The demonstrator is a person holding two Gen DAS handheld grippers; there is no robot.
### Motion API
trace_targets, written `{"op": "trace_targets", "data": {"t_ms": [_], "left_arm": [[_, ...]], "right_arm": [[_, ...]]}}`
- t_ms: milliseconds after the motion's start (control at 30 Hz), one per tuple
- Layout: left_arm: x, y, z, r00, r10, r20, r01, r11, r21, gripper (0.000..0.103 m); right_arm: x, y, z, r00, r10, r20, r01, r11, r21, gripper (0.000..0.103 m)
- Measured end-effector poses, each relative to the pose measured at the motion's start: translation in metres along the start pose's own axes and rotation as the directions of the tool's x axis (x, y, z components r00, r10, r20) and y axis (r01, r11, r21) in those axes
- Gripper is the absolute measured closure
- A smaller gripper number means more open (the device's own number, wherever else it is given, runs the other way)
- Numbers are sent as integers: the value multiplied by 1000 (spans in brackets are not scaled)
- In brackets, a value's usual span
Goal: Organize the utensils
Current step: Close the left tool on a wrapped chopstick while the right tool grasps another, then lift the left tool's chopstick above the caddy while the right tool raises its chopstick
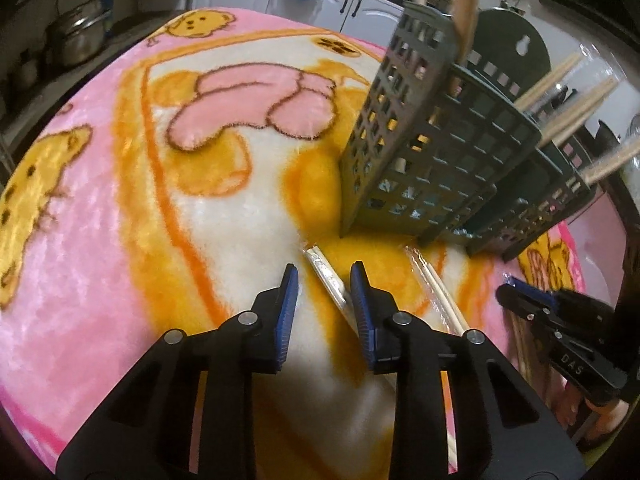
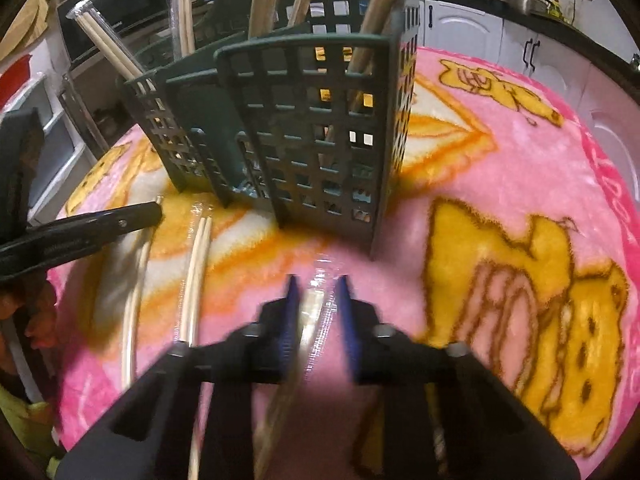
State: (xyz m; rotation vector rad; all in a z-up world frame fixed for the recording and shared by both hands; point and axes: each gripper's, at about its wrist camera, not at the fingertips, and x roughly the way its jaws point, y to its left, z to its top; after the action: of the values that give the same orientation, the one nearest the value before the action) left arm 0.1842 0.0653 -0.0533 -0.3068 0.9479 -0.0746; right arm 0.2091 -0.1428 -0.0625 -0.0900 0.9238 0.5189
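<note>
Plastic-wrapped chopsticks [image 1: 326, 276] lie before the green caddy [image 1: 432, 160]; our left gripper [image 1: 324, 280] and right gripper [image 2: 316, 292] each straddle a pair, jaws apart, gripping nothing. We should centre, then close gently.

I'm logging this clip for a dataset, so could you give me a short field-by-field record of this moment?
surface: pink and yellow cartoon blanket
holder: dark green lattice utensil holder, upright, several compartments, wooden utensils and wrapped chopsticks standing in it
loose items: plastic-wrapped chopstick pairs lying on the blanket in front of the holder
left gripper: open, over one wrapped pair
right gripper: open, straddling another wrapped pair; contact unclear, image blurred
third pair: lies between the two grippers
</note>
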Motion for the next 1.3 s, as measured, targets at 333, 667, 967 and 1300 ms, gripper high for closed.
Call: {"op": "trace_targets", "data": {"t_ms": [333,667,967,1300], "left_arm": [[11,1,19,1000,9,-11,-9,1000,-13,87],[-24,-2,12,997,-4,73,4,1000,-7,100],[-83,-36,17,972,-89,216,75,994,75,100],[-122,-70,22,940,-165,299,121,980,160,100]], "right_arm": [[-29,11,6,991,97,94,-97,995,-12,95],[-67,22,18,968,142,206,-137,990,-36,97],[-98,26,26,943,156,294,-149,988,-43,97],[-129,20,31,910,155,385,-153,988,-37,97]]}}
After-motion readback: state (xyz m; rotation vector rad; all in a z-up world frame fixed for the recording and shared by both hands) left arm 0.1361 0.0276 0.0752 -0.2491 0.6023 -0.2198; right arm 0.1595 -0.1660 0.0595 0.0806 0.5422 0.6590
